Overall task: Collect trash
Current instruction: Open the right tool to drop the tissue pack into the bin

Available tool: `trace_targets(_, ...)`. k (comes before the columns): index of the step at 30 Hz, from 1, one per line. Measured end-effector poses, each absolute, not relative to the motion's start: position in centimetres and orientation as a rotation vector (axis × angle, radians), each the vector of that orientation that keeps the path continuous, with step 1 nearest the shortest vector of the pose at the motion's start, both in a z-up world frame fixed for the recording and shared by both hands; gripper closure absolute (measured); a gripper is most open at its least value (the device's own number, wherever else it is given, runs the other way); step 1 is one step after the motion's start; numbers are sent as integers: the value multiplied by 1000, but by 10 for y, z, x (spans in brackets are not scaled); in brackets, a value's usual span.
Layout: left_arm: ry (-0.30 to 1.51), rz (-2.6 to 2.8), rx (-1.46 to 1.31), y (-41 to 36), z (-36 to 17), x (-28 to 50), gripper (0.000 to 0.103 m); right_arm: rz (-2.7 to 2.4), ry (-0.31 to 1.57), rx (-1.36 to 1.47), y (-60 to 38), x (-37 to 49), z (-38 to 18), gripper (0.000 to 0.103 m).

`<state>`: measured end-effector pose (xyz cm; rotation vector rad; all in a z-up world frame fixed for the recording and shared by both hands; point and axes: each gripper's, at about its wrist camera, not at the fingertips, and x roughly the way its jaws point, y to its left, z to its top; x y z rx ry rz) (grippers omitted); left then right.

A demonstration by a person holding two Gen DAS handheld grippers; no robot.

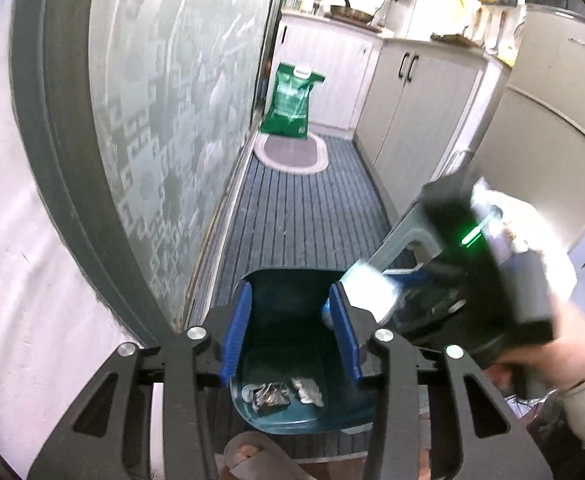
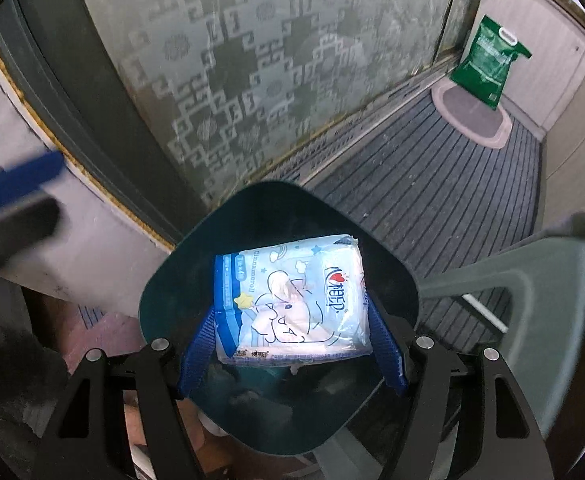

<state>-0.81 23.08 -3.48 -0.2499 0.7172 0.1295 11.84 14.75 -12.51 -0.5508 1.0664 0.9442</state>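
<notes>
A dark teal trash bin stands open on the floor with its grey lid raised. Crumpled foil and paper scraps lie at its bottom. My left gripper is open and empty above the bin mouth. My right gripper is shut on a blue and white tissue pack and holds it over the bin. In the left wrist view the right gripper comes in from the right with the pack, blurred and bright.
A frosted patterned glass door runs along the left. A green bag stands on an oval mat at the far end. White cabinets line the right. A sandalled foot is below the bin.
</notes>
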Motion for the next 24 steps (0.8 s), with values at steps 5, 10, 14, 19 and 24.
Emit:
trace_targets(5, 676, 106, -244, 221, -13, -13, 68, 954, 1091, -574, 154, 111, -148, 32)
trace_targets(10, 640, 91, -265, 213, 6, -12, 72, 946, 1096, -592, 155, 109, -159, 31)
trace_targets(14, 611, 74, -262, 204, 20, -11, 73, 940, 1093, -614, 150, 109, -166, 26)
trace_targets(19, 564, 58, -246, 187, 43, -14, 73, 973, 1071, -637, 149, 99, -163, 23)
trace_targets(24, 531, 63, -240, 179, 57, -16, 73, 1012, 1041, -605, 144, 90, -146, 23)
